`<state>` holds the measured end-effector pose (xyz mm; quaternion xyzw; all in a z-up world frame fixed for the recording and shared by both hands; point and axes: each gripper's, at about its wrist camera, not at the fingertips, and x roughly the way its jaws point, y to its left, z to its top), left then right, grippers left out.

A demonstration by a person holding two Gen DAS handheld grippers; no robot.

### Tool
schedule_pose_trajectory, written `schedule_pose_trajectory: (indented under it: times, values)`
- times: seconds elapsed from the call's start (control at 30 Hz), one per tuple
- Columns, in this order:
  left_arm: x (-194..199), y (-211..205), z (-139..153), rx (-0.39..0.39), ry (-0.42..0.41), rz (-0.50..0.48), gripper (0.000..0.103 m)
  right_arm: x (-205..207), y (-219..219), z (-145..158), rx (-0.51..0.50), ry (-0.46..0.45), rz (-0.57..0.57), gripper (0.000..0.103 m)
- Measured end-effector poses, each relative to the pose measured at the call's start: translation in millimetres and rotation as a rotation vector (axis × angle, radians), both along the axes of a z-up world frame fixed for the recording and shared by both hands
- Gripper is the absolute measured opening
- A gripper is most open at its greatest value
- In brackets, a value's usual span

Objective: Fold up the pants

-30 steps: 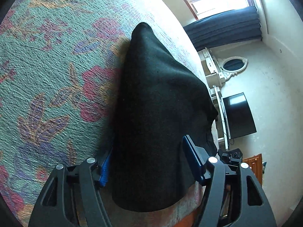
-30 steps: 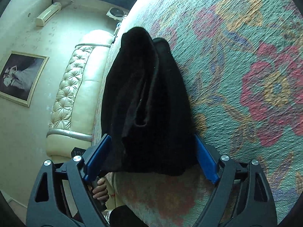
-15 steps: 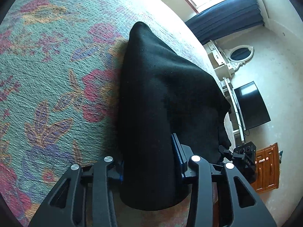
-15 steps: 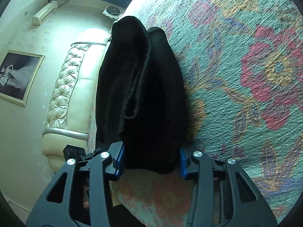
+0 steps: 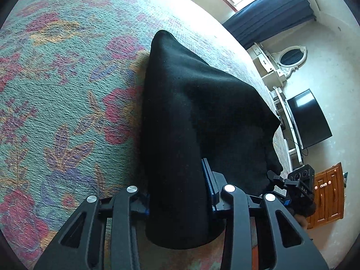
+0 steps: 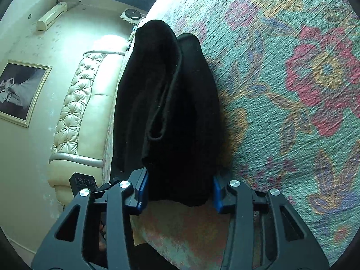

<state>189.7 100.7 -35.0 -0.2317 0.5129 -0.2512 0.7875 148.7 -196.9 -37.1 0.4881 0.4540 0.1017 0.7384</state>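
The left gripper (image 5: 177,193) was closing, its blue pads already pressed on either side of a thick black fold of the pants (image 5: 193,117) at the near edge of the bed (image 5: 67,94). The right gripper (image 6: 180,190) was clenched on the same garment, with its blue pads (image 6: 142,190) squeezing the bunched cloth between them. In the left wrist view the right gripper appeared low at the right, at the far corner of the dark fabric.

From both grips the pants (image 6: 171,103) ran away across the bed as one long, narrow, folded bundle, tapering to a rounded end further in from the near edge. In the right wrist view a hemmed edge (image 6: 167,103) ran lengthwise down the bundle, showing layers lying one over another. The pants lay close to the bed's side edge nearest the headboard (image 6: 76,112).

The bed was covered by a textured green spread with red, orange and purple flowers. Beyond it stood a dark screen (image 5: 308,119), an oval mirror (image 5: 290,57), dark curtains (image 5: 272,20), and a framed picture (image 6: 21,92) on the wall.
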Motion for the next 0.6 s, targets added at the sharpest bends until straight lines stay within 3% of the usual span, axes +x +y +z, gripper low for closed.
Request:
schedule_pose_trajectory:
  times: [0.6]
  values:
    - [-5, 10, 4, 0.001, 0.006, 0.013, 0.036, -2, 19, -1, 0.015, 0.001, 0.013, 0.043]
